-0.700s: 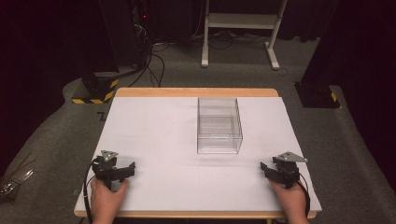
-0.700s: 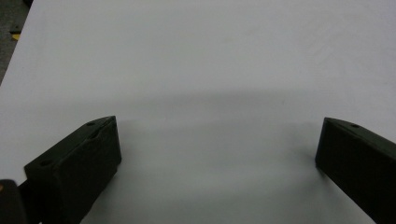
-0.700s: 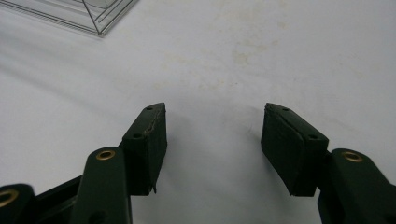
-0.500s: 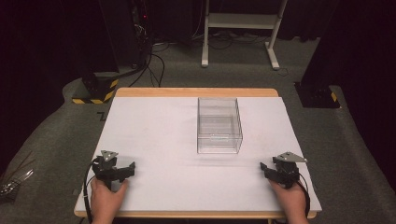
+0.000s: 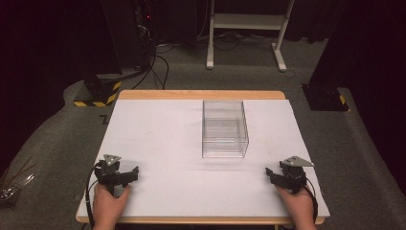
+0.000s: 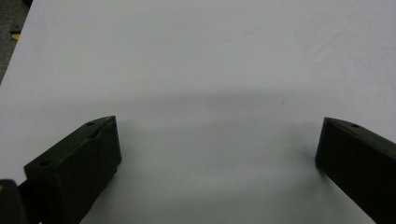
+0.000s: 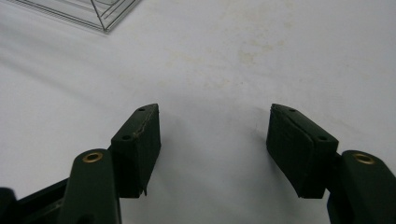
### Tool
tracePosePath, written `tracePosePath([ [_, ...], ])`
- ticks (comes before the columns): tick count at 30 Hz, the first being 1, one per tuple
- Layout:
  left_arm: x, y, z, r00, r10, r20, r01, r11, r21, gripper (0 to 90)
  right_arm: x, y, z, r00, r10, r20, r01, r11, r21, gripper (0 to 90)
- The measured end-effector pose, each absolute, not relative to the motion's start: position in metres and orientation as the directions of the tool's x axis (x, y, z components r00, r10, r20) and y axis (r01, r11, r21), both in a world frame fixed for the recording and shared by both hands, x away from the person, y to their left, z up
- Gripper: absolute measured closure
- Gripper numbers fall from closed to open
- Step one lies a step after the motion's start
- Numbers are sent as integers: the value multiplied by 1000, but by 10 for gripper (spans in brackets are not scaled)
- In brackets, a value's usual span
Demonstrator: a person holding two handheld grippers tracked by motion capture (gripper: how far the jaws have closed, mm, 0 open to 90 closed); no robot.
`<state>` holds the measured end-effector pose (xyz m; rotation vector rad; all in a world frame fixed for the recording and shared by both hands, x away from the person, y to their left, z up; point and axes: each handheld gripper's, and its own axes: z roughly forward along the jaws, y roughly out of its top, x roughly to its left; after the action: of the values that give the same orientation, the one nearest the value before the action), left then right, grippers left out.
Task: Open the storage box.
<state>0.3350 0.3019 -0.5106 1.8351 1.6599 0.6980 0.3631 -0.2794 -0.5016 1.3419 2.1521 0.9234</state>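
Observation:
A clear plastic box stands upright a little right of the middle of the white table top; one corner of the box shows at the top left of the right gripper view. My left gripper rests near the front left corner, held by a hand, open with nothing between its jaws. My right gripper rests near the front right corner, also open and empty. Both lie low on the table surface, well apart from the box.
The table has a wooden rim at the back. Behind it on the grey floor stand a white frame, cables and a black-and-yellow striped base. A dark post base sits at the right.

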Motion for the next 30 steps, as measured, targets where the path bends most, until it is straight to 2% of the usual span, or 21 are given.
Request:
tracePosePath([
  [5,335,302,-511,97,995,8,702,-74,708,2,363,-279,-501,-432,901,-21,605,307,735,351],
  [12,335,302,-510,97,995,7,703,-74,708,3,355,-282,-497,-446,895,-12,544,282,791,327],
  [14,335,302,-510,97,995,7,703,-74,708,2,354,-282,-497,-451,892,-16,537,286,794,330],
  [15,335,302,-511,97,995,7,703,-73,708,2,352,-281,-496,-464,885,-29,518,298,802,365],
  [30,335,302,-510,97,995,7,703,-73,707,3,342,-264,-488,-502,864,-40,479,316,819,398],
])
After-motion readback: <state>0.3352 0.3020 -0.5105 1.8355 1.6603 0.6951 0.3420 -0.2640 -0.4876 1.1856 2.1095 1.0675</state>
